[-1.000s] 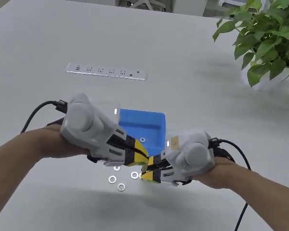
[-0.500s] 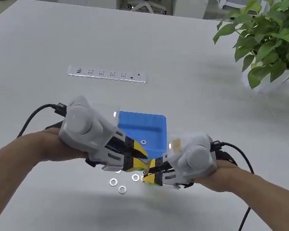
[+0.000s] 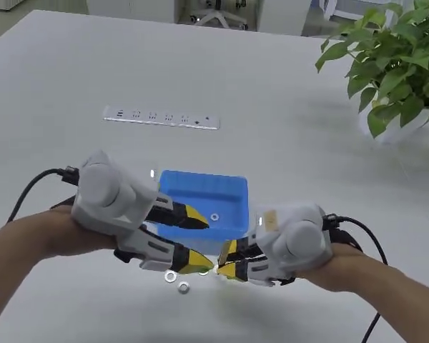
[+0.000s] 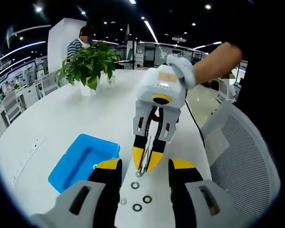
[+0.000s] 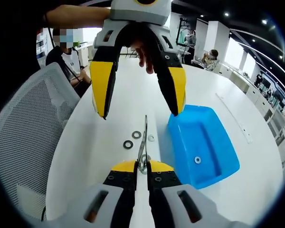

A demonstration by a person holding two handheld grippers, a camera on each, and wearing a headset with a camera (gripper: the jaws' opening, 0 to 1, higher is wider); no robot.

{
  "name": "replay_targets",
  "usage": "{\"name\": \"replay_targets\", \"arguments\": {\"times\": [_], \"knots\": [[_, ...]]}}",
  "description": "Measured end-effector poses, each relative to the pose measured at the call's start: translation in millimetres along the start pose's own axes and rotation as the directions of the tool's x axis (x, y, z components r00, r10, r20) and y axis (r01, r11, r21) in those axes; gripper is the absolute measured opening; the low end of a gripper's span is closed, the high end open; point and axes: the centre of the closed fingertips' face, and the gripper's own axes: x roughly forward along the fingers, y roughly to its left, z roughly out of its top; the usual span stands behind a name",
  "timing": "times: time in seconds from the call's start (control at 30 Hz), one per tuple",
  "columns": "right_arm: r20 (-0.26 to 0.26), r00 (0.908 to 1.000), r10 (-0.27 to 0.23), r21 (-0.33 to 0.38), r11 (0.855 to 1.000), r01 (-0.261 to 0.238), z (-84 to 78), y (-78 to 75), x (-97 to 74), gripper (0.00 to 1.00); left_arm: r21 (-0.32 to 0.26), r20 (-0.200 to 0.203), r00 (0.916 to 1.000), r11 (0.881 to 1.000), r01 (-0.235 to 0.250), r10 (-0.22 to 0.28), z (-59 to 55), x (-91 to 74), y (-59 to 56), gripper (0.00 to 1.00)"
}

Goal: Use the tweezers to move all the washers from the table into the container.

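My right gripper [image 3: 227, 261] is shut on thin metal tweezers [image 5: 143, 140], which point toward the left gripper [image 3: 195, 239]. The left gripper's yellow-tipped jaws stand wide open, one on each side of the tweezers' line, and hold nothing. The tweezers' tips [image 4: 142, 170] hang just over the table beside several loose washers [image 4: 135, 185]. In the head view two washers [image 3: 171, 276] show under the left gripper. The blue container [image 3: 200, 187] lies just beyond both grippers with one washer [image 3: 214, 216] inside it, the same washer [image 5: 197, 160] on its floor in the right gripper view.
A white power strip [image 3: 161, 118] lies farther back on the white table [image 3: 286, 107]. A potted green plant [image 3: 393, 64] stands at the far right. A mesh office chair [image 4: 242, 147] is beside the table edge, and people are in the background.
The left gripper's jaws have spread from nearly closed to wide open and it has drawn slightly left. The right gripper stays put with the tweezers. The head camera has tilted.
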Motion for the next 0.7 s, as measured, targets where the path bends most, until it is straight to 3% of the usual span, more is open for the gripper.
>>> {"name": "replay_targets", "arguments": {"times": [0.07,0.27,0.7], "knots": [[0.002,1.0000,-0.004,-0.003,1.000,0.004,2.0,-0.1,-1.9,0.09,-0.032,-0.004,0.9999,0.999,-0.014,0.014,-2.5,-1.3,0.8,0.53],[0.012,0.9999,-0.004,-0.015,1.000,0.004,10.0,0.7,-10.3,0.09,-0.054,0.026,0.9989,0.998,-0.038,0.039,-2.5,-9.3,-1.4,0.58],[0.019,0.9998,0.009,-0.059,0.998,-0.008,28.0,-2.7,-34.8,0.09,-0.127,0.041,0.9914,0.985,-0.119,0.125,-7.6,-31.3,-3.8,0.77]]}}
